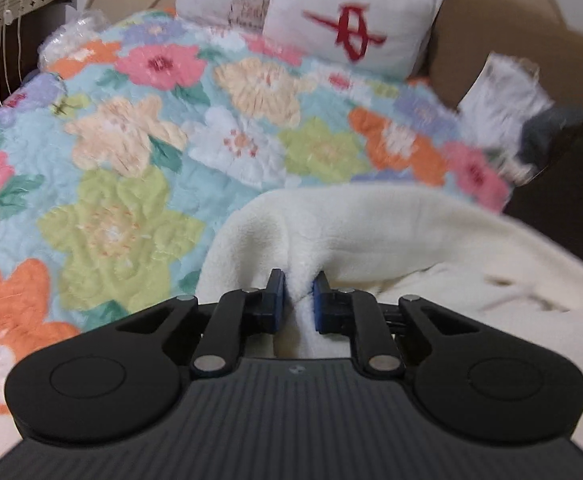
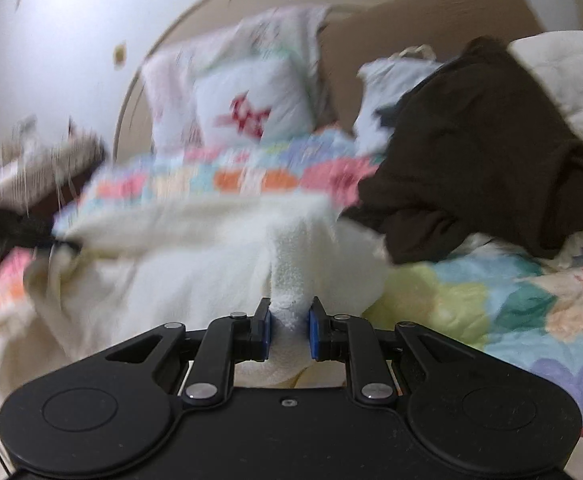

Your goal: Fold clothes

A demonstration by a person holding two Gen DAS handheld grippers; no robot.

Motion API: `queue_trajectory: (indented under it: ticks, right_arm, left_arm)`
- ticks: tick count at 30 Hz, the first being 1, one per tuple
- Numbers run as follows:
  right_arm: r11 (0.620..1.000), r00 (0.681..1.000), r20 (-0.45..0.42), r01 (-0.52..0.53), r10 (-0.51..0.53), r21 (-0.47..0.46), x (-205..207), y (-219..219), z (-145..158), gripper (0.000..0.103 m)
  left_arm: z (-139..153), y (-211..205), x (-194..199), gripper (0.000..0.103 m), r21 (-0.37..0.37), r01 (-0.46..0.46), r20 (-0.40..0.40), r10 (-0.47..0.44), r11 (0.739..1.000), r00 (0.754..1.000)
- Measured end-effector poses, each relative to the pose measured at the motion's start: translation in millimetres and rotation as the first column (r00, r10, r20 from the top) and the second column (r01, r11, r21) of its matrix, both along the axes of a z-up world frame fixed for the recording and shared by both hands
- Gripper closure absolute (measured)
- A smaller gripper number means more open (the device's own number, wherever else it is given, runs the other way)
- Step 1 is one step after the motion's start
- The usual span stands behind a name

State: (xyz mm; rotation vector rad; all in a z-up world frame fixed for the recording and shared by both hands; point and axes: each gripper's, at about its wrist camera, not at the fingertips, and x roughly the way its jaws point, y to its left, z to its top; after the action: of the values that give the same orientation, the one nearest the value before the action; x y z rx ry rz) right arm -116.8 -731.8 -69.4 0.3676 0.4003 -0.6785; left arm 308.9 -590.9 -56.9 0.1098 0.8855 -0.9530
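Pinching the cream fleece garment (image 1: pixel 371 232) at two spots, the left gripper (image 1: pixel 298 294) and right gripper (image 2: pixel 288 322) both clamped narrow on bunched folds, probably to spread it flat. Fleece lay on the floral quilt (image 1: pixel 131 152); plenty of bare quilt beyond it, though a dark brown clothes heap (image 2: pixel 479 152) crowded its right edge.
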Motion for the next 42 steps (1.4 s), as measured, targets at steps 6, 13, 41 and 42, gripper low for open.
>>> queue_trajectory:
  ticks: [6,13,41,42]
  right_arm:
    - [0.981,0.990,0.076,0.127,-0.117,-0.148,-36.2,-0.7,32.7,0.087]
    - [0.955,0.956,0.239,0.220,-0.171,-0.200,-63.2,-31.5,104.6,0.087]
    - [0.916,0.990,-0.139,0.036,0.022,0.399,87.4,-250.9,-19.6,0.036]
    - [0.904,0.990,-0.142,0.052,0.009,0.425,87.0,-253.0,-28.9,0.032]
  left_arm:
    - [47.8,44.8,4.2,0.090,-0.155,0.002,-0.145,-0.025,0.988,0.989]
    - [94.2,72.1,27.0,0.092,-0.365,-0.126,-0.231,0.041,0.922,0.972]
    - [-34.0,-61.9,97.8,0.039,-0.066,-0.043,-0.249,0.026,0.997,0.968]
    - [-42.2,-66.3,100.1,0.032,-0.046,-0.042,-0.269,0.028,0.998,0.963]
